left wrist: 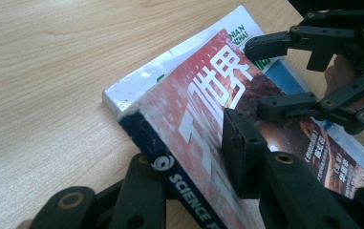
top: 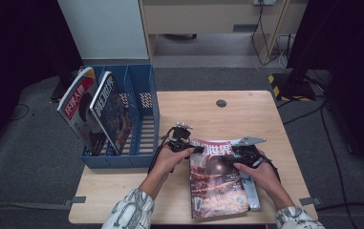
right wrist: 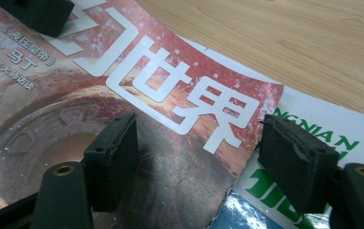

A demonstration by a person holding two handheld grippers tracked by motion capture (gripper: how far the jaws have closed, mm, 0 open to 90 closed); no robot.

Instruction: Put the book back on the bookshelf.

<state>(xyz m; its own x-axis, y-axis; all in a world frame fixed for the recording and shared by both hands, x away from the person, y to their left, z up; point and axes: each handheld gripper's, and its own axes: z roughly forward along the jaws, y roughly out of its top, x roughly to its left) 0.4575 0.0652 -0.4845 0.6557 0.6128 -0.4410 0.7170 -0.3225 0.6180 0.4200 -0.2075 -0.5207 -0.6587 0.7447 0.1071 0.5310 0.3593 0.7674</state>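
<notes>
A red magazine (top: 215,176) with white characters lies on top of a white and green magazine (top: 255,198) on the wooden table (top: 246,109). My left gripper (top: 196,149) is shut on the red magazine's (left wrist: 208,95) spine corner: one jaw sits under the spine and the other pad (left wrist: 244,152) presses on the cover, with the corner raised off the white magazine (left wrist: 136,81). My right gripper (top: 232,155) is open, its pads spread just over the red cover (right wrist: 74,119) near its top edge, one pad (right wrist: 289,157) above the white magazine (right wrist: 313,124). The right gripper (left wrist: 258,76) faces my left one.
A blue file rack (top: 144,95) stands at the table's left rear with two magazines (top: 77,102) (top: 110,112) upright in its left slots; its right slot is free. A round cable hole (top: 221,103) sits near the table's far edge. Bare wood lies behind the stack.
</notes>
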